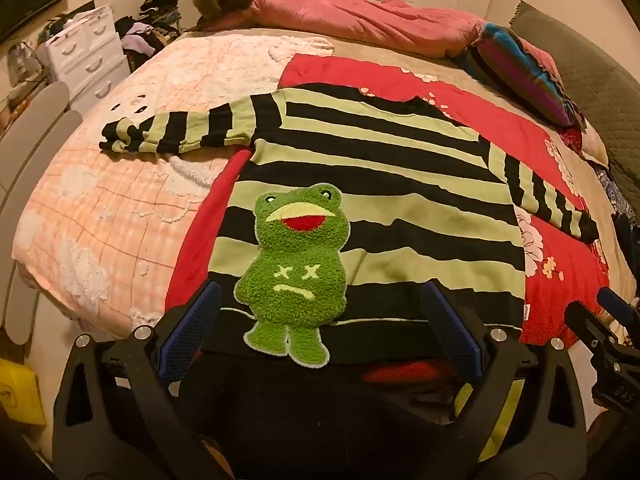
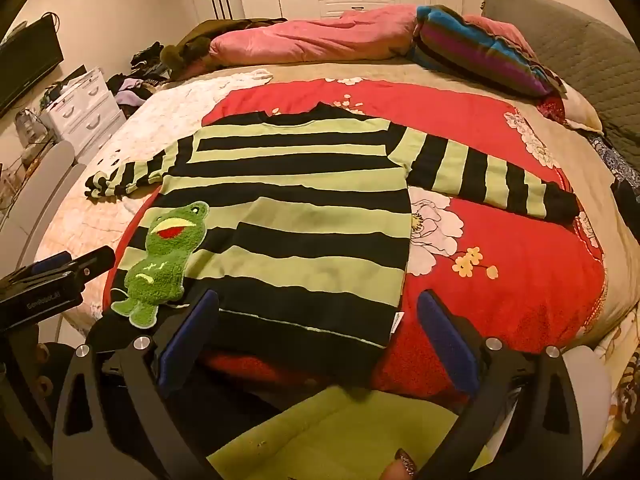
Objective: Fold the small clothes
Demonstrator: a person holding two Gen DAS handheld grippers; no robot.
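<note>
Judging by how it lies, folding has not begun: the striped frog sweater is spread flat and face up on the red floral blanket on the bed, both sleeves out to the sides, so every fold is still to do. Its long axis runs from the hem, at the blanket's near edge, to the collar at the far edge toward the pink duvet. The left tool and right tool both hover above the hem, jaws wide apart, holding nothing.
</note>
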